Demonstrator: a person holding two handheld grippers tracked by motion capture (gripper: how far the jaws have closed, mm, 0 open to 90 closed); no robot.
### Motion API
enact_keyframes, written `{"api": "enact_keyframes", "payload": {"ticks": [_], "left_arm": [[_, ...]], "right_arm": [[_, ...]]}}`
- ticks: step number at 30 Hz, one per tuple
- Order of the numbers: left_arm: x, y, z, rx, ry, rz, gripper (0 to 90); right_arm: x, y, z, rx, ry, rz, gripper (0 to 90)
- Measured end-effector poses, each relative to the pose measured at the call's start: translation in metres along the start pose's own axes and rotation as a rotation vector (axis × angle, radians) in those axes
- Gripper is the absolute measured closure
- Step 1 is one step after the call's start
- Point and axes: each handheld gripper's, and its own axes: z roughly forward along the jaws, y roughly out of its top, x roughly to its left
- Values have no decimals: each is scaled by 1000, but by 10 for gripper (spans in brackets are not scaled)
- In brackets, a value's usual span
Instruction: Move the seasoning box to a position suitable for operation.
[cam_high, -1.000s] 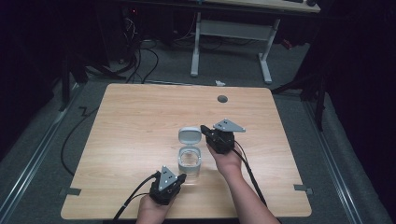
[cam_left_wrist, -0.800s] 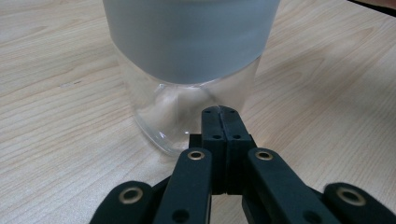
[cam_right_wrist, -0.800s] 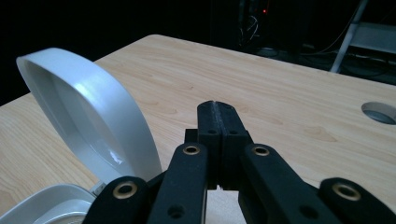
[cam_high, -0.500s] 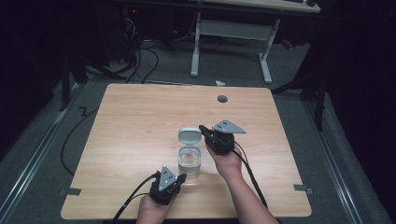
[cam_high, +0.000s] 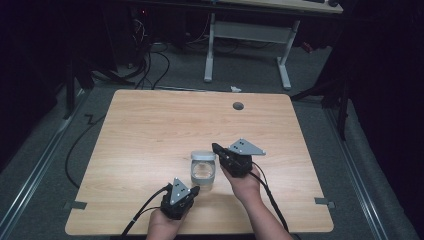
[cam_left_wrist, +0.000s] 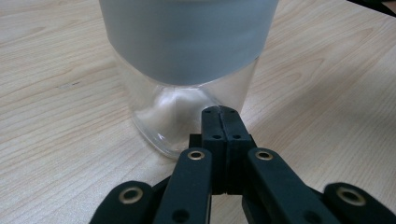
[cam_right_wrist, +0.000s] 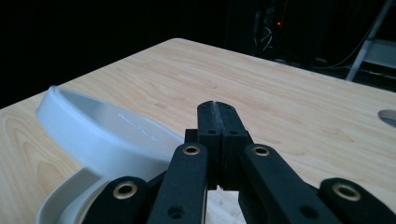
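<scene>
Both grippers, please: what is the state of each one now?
Left gripper: fingers closed, holding nothing, tips at the clear jar.
Right gripper: fingers closed, holding nothing, beside the jar's open lid.

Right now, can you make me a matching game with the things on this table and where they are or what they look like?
Things:
1. jar
2. lid
3. left tool
4. round hole

Clues:
A. pale grey, hinged up at the far side of the opening
B. far part of the table
C. clear glass, standing in the middle
D. jaws shut, tips at the jar's base

Pairs: 1-C, 2-A, 3-D, 4-B
</scene>
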Motion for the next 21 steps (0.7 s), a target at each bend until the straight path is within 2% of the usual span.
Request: {"api": "enact_keyframes", "payload": {"ticks": [6, 15, 18, 21], "left_arm": [[0, 0, 0, 0, 0, 1, 900], [-1, 1, 0, -9, -3, -5, 900], [-1, 1, -2, -4, -3, -1, 900], [4, 3, -10, -6, 3, 1, 900]], "right_arm": [[4, -5, -7, 0, 8, 9, 898], [15, -15, -12, 26, 20, -22, 892], [15, -14, -14, 19, 17, -21, 888], [8, -11, -18, 7, 0, -14, 872]]}}
